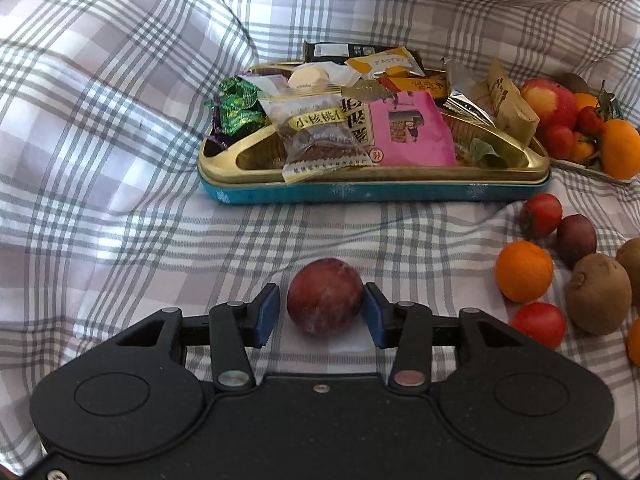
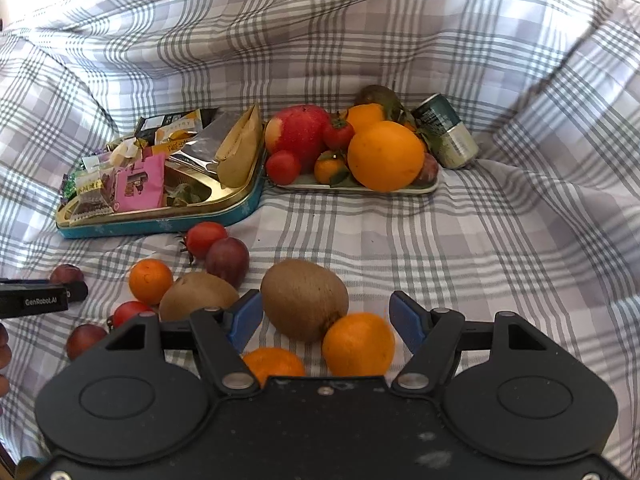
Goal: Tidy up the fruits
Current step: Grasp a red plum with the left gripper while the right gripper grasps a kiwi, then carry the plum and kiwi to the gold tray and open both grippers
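A dark red plum [image 1: 325, 296] lies on the checked cloth between the blue pads of my left gripper [image 1: 321, 312]. The gripper is open, with a sliver of cloth showing on the plum's left side. My right gripper [image 2: 326, 320] is open too, and wide. A brown kiwi [image 2: 304, 300] and a small orange [image 2: 358, 344] lie between its fingers, neither squeezed. Another mandarin [image 2: 274, 362] sits close under its body. At the back, a pale plate [image 2: 428, 188] carries an apple, a large orange, tomatoes and mandarins.
A blue and gold tin [image 1: 360, 194] full of wrapped snacks stands behind the plum, left of the plate. Loose fruit lies between the grippers: a tomato [image 2: 204, 238], a plum [image 2: 227, 260], a mandarin [image 2: 151, 280], a second kiwi [image 2: 196, 294]. A drink can [image 2: 448, 132] lies behind the plate.
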Tool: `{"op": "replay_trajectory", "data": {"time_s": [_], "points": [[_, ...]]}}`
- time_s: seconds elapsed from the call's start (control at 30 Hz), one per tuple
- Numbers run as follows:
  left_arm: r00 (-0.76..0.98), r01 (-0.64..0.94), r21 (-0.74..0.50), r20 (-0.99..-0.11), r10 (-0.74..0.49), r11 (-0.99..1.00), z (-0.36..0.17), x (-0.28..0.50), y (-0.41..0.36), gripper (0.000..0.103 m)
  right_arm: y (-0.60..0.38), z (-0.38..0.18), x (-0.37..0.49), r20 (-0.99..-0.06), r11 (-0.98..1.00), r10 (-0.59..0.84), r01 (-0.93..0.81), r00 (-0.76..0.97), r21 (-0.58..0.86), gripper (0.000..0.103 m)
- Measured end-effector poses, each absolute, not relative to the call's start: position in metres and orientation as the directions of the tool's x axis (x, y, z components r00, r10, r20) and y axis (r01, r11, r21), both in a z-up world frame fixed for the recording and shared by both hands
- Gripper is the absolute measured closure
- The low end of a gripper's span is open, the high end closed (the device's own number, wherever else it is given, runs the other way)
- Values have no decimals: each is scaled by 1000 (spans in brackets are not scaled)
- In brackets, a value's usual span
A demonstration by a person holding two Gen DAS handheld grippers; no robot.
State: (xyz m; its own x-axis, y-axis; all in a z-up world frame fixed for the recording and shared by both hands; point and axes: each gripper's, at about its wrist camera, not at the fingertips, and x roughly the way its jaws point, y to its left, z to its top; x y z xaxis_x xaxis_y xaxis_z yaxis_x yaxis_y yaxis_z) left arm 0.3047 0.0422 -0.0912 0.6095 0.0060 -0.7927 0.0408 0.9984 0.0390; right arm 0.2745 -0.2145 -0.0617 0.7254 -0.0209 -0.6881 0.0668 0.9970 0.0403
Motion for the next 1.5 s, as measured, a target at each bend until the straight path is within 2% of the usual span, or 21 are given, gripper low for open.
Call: {"op": "replay_trajectory", "data": {"time_s": [0.43,0.6,0.67,0.73,0.77,0.9,0.93,1.03,1.23,1.5], "points": [[640,38,61,-768,22,997,-97,307,37,49,-201,-84,301,-712,1000,-29,13,702,-27,29],[635,39,28,-772,-3,999,-98,308,42,49,-199,-92,307,-711,998,-47,9,702,-57,29],[634,46,29,-774,-7,999,-98,309,43,49,-198,-93,308,-710,998,-48,4,703,-64,31],[631,47,29,-776,-8,998,-97,310,42,49,-196,-93,308,-709,998,-35,-17,704,-67,42],[629,49,29,-777,-8,998,-97,311,42,49,-195,-92,308,-710,997,-27,-32,704,-70,43],[619,53,17,-786,-20,998,-96,314,44,52,-194,-92,309,-711,996,-29,-35,702,-76,43],[619,58,14,-785,-25,998,-95,314,43,55,-195,-91,309,-714,997,-25,-31,700,-66,43],[619,65,29,-785,-17,997,-95,313,40,56,-201,-87,310,-718,1000,1,-11,696,-9,44],[618,64,8,-786,-34,998,-87,308,40,56,-202,-70,302,-672,1000,-12,10,741,-6,44],[666,61,-13,-745,-50,998,-43,284,41,56,-205,-42,274,-621,1000,-5,22,784,20,44]]}}
